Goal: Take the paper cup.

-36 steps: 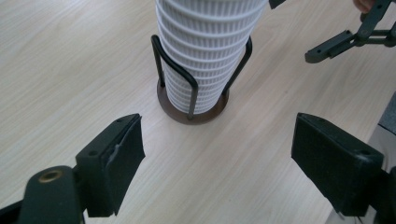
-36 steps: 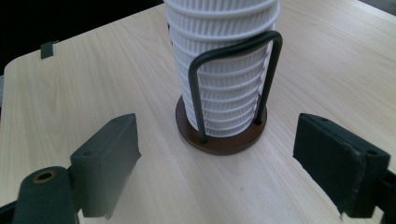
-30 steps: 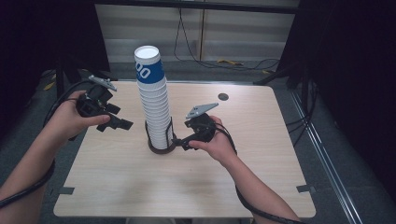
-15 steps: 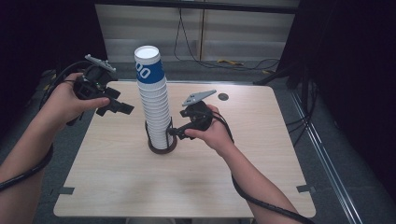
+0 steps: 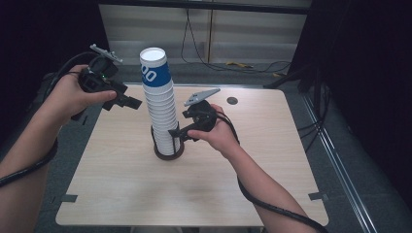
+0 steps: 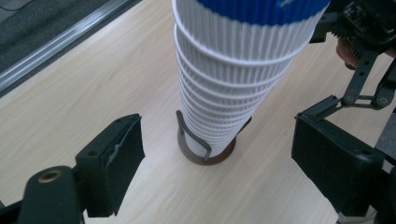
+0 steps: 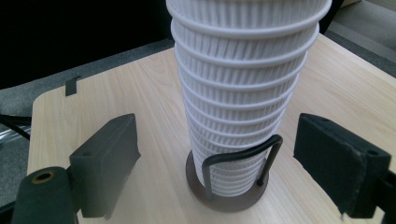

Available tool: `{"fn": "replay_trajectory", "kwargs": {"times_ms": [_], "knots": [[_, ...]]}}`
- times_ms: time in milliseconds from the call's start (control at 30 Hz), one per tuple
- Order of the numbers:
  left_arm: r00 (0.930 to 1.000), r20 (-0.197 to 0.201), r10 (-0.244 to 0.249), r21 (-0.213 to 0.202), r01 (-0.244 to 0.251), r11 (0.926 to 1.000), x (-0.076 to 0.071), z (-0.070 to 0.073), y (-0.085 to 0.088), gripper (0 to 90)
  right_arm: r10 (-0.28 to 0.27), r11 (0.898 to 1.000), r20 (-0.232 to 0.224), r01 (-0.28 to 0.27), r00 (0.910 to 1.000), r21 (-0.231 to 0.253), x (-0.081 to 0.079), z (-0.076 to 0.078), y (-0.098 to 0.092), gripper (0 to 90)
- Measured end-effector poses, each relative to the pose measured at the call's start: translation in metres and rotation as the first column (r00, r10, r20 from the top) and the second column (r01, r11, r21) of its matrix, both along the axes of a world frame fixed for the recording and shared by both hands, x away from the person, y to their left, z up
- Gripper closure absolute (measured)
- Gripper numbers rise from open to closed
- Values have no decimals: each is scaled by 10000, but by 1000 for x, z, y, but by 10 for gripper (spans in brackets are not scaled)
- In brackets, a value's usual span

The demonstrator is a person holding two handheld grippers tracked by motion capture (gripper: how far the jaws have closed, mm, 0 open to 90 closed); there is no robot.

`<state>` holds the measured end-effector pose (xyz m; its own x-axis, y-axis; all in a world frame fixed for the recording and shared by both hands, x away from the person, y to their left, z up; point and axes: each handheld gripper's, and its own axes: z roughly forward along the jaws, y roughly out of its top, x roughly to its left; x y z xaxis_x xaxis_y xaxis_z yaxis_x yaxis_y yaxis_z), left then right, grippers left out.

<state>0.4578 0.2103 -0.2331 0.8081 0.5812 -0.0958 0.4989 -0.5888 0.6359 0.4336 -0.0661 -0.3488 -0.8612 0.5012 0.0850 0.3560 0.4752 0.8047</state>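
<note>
A tall stack of ribbed white paper cups, the top one banded in blue, stands upright at the centre of a pale wooden table, its long axis near vertical, mouth up, leaning slightly toward 11 o'clock in the high view. Its foot sits in a dark round holder with a bent wire loop.

The right gripper, at 3 o'clock from the stack's base, has its jaws spread wide; from the high view they appear close beside the lowest cups, though contact cannot be told. The right gripper view places the stack squarely between the two open pads, clear of both.

The left gripper, raised at 9 o'clock beside the stack's upper half, also stands open. Its own view looks down past the blue band, with the cups between its parted pads but farther off, and catches the other gripper at 2 o'clock.

The right gripper view shows the wire loop face on; the high view alone shows the stack's open mouth and both hands.
</note>
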Motion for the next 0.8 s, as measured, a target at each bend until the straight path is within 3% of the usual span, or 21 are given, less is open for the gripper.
{"fn": "replay_trajectory", "kwargs": {"times_ms": [333, 600, 800], "knots": [[9997, 217, -120, -58, 121, 9999, 8, 20, -10, 165, 20, 9997, 86, -22, 10000, 243, 3, 6, 0, 134], [9991, 98, -424, 59, 423, 9991, 14, 23, -25, 166, -81, 9995, 61, 79, 9999, 295, 3, 3, -6, 134], [9993, 48, -368, -27, 368, 9993, 21, 23, -30, 167, -26, 9996, 77, 24, 10000, 278, 4, 5, -5, 134]]}}
